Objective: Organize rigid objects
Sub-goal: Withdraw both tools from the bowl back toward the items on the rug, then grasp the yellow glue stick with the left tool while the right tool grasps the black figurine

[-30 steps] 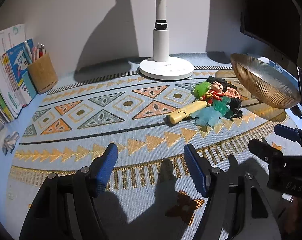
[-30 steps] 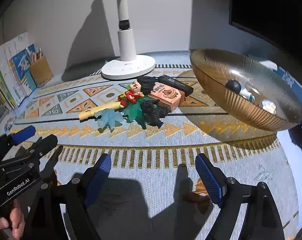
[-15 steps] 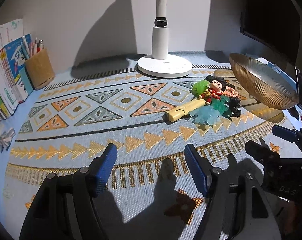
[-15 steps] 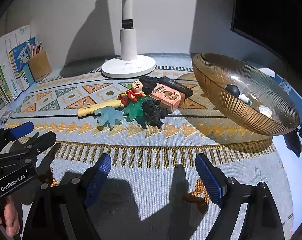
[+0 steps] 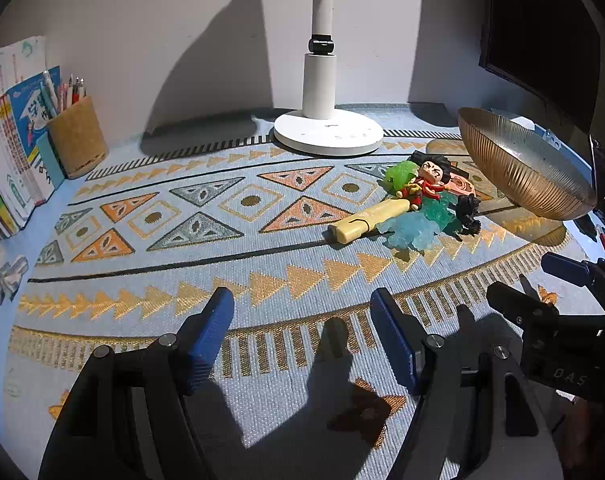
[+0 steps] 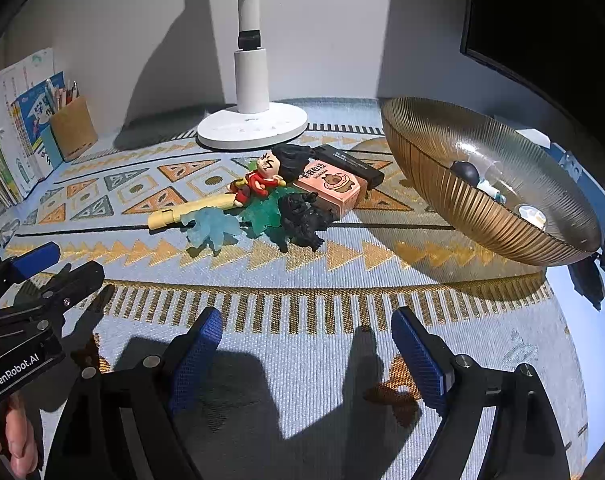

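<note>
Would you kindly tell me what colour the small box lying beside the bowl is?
The box is pink with a brown cartoon animal, clearest in the right wrist view.

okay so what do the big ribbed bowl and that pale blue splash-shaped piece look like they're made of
The bowl looks like amber-tinted glass or clear plastic: fine ribs, glossy highlights, and the small things inside show through its wall. The pale blue piece looks like translucent moulded plastic or resin, slightly frosted, since light glows through its lobed edges. Neither can be settled by sight alone.

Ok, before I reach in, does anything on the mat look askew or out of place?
Yes. The ribbed gold bowl sits tipped at a steep slant, not flat on its base. The toys are heaped together beside it: the red-clad figurine lies on the cream stick, against the pink box.
</note>
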